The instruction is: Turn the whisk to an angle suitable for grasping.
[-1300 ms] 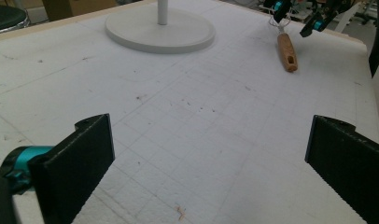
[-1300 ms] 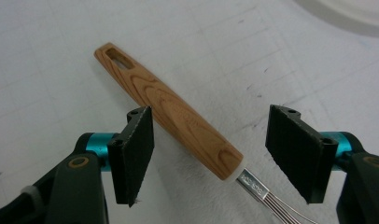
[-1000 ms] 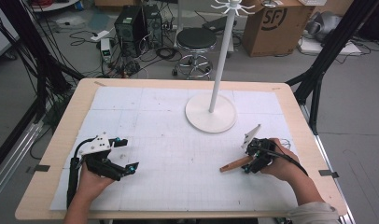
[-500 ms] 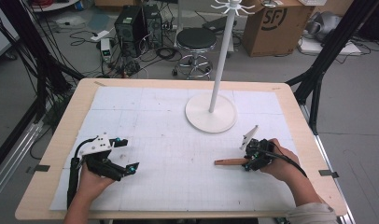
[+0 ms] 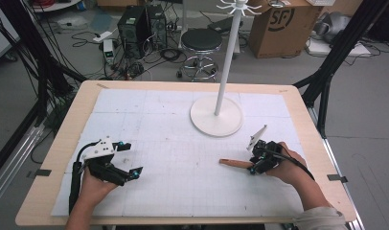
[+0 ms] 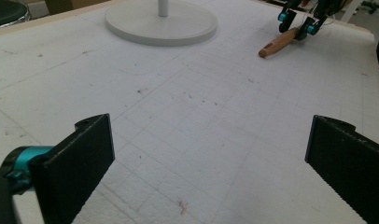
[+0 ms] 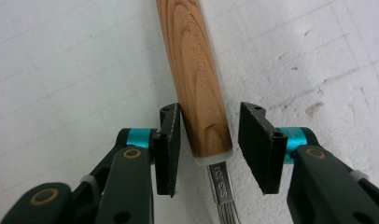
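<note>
Wooden handle (image 7: pixel 199 79) between right gripper (image 7: pixel 211 144) jaws, small gaps each side

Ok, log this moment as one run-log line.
left gripper: open, above mat | right gripper: jaws just opening, astride wooden handle, not clamped | wooden handle: lying on mat

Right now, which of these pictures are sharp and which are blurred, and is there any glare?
High view: soft and blocky, even light, no glare on the table. Left hand-held gripper view: near jaws blurred, wooden handle farther off clearer. Right hand-held gripper view: sharpest; the handle's grain and the stamped metal shank read clearly, faint shadow under the jaws.
</note>
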A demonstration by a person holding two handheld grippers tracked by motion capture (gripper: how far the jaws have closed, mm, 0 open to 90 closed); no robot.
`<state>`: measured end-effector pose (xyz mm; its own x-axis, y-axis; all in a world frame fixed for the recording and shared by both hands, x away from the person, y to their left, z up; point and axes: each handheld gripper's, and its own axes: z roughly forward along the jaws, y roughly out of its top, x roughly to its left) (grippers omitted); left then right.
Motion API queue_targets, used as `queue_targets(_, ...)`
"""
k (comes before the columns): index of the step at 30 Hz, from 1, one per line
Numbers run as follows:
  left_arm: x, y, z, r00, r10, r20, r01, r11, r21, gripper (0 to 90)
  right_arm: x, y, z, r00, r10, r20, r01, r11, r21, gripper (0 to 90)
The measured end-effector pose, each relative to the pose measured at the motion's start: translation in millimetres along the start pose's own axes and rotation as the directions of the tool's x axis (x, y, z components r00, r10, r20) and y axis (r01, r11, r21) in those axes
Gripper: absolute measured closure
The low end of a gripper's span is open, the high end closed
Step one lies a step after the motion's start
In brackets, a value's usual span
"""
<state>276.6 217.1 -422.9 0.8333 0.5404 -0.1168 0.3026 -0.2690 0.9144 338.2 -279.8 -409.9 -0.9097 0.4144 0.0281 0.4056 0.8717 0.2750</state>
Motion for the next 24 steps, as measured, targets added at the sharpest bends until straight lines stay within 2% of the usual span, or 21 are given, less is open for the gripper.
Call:
queue_targets(2,0.1,0.1,-0.2,1.0,0.002,0.002,-0.002,1.0,0.001,1.9,-0.8,1.7,4.5,1.0,0.002,-0.009,-0.001,1.0,0.029,57.1)
queue_targets(6,-0.1,0.0,-0.1,1.0,0.0,0.001,0.0,1.0,0.004,1.9,-1.7,2.3,5.4,0.9996,0.018,-0.022,-0.017,0.999,0.031,53.8)
queue_targets(9,-0.1,-0.1,0.3,1.0,0.002,-0.001,-0.002,1.0,0.006,1.9,-0.4,2.9,5.8,0.9999,0.006,-0.01,-0.005,0.999,0.035,53.8)
queue_targets(10,-0.2,-0.1,0.3,1.0,0.001,-0.001,-0.001,1.0,0.006,1.9,1.1,2.9,5.5,1.0,0.007,-0.006,-0.007,0.999,0.038,55.5)
queue_targets(12,-0.2,-0.1,0.2,1.0,0.002,-0.001,-0.002,1.0,0.005,1.9,1.7,3.1,4.9,1.0,0.0,0.0,0.0,0.999,0.037,65.4)
queue_targets(16,-0.2,-0.1,0.2,1.0,0.003,-0.001,-0.003,1.0,0.004,1.9,5.1,4.2,4.2,0.9996,-0.026,0.008,0.026,0.999,0.047,68.6)
queue_targets(21,0.8,-0.6,0.3,1.0,0.009,-0.005,-0.009,0.9999,0.011,1.9,6.6,3.8,3.3,0.9996,-0.027,0.009,0.026,0.999,0.045,70.2)
queue_targets(24,1.0,-0.8,0.1,1.0,0.009,-0.004,-0.009,0.9999,0.01,1.9,7.2,2.9,0.1,0.9997,-0.019,0.017,0.018,1.0,0.023,70.3)
